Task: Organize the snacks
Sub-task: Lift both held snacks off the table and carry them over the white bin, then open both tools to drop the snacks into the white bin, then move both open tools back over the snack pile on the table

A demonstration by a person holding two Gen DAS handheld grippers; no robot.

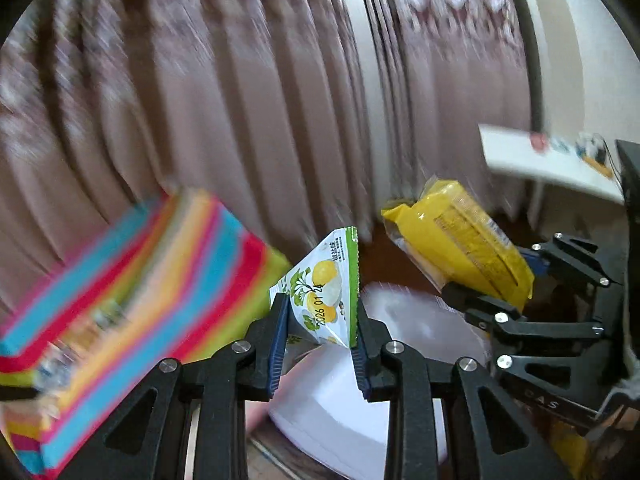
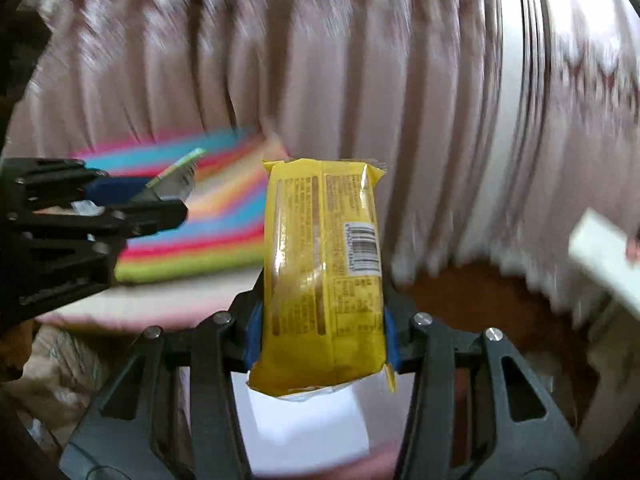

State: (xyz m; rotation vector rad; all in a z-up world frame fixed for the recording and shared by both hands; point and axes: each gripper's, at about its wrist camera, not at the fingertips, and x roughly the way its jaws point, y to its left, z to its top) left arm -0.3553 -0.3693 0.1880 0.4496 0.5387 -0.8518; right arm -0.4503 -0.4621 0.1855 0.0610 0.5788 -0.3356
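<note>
The left tool point(image 1: 320, 320) is closed on a small green-and-white pouch point(image 1: 324, 292) printed with yellow fruit, pinched low on both side edges; its long axis runs up and away from the tool, the narrow top corner pointing toward the curtain point(image 1: 200, 100). The right tool point(image 2: 322, 332) is clamped on a yellow snack pack point(image 2: 324, 276) — gripped across its lower half, with the long axis upright along the fingers, the barcode face turned to the camera and the crimped top edge pointed at the curtain. In the left wrist view, the yellow snack pack point(image 1: 464, 236) is seen to the right of the pouch, tilted up-left, well apart from it. A rainbow-striped box point(image 1: 132, 292) is seen left of the pouch — blurred — and a white sheet point(image 1: 344, 400) lies below it. A white box point(image 1: 540, 160) is seen farther right of the pouch.
</note>
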